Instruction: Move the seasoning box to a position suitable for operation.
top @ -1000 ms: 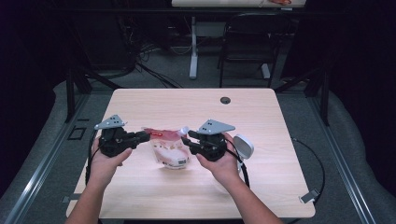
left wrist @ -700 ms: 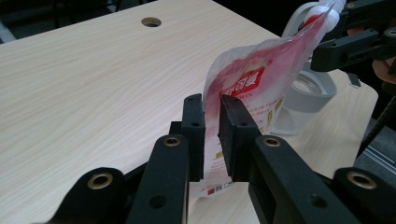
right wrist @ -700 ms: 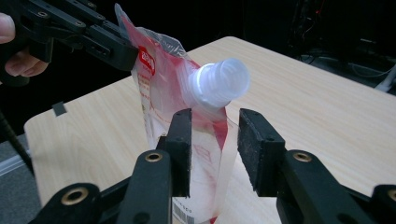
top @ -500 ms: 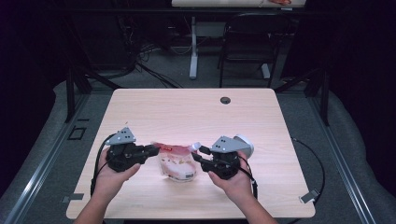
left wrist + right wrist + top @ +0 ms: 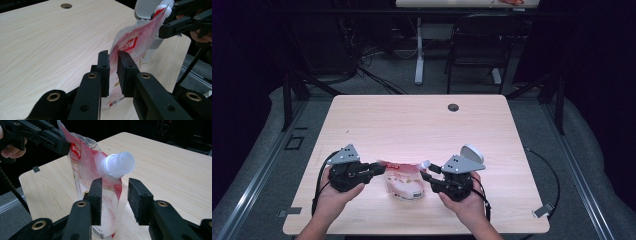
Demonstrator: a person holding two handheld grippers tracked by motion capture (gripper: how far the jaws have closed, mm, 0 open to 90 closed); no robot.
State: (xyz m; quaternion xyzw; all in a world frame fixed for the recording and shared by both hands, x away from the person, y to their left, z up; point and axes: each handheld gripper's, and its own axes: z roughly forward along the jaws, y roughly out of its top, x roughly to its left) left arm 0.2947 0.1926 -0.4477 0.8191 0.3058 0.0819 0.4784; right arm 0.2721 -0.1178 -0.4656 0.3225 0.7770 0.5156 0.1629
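Observation:
A red-and-white refill pouch (image 5: pixel 404 182) with a white screw cap (image 5: pixel 117 165) stands upright near the front of the wooden table (image 5: pixel 412 125), between my two grippers. My left gripper (image 5: pixel 113 56) is shut on the pouch's upper left edge, its pads pinching the film. My right gripper (image 5: pixel 112 185) stands open around the pouch's spout corner just below the cap. One pad lies against the film and a narrow gap shows at the other. In the high view the left gripper (image 5: pixel 382 168) and right gripper (image 5: pixel 426 172) face each other across the pouch.
A white container with a raised lid (image 5: pixel 472 152) stands just behind my right gripper. A round cable hole (image 5: pixel 453 107) sits at the far edge of the table. A chair (image 5: pixel 477 50) and another table's legs stand on the floor beyond.
Both hands have drawn back toward the front edge of the table and sunk a little, bringing the pouch with them. The left gripper's hold on the pouch is unchanged.

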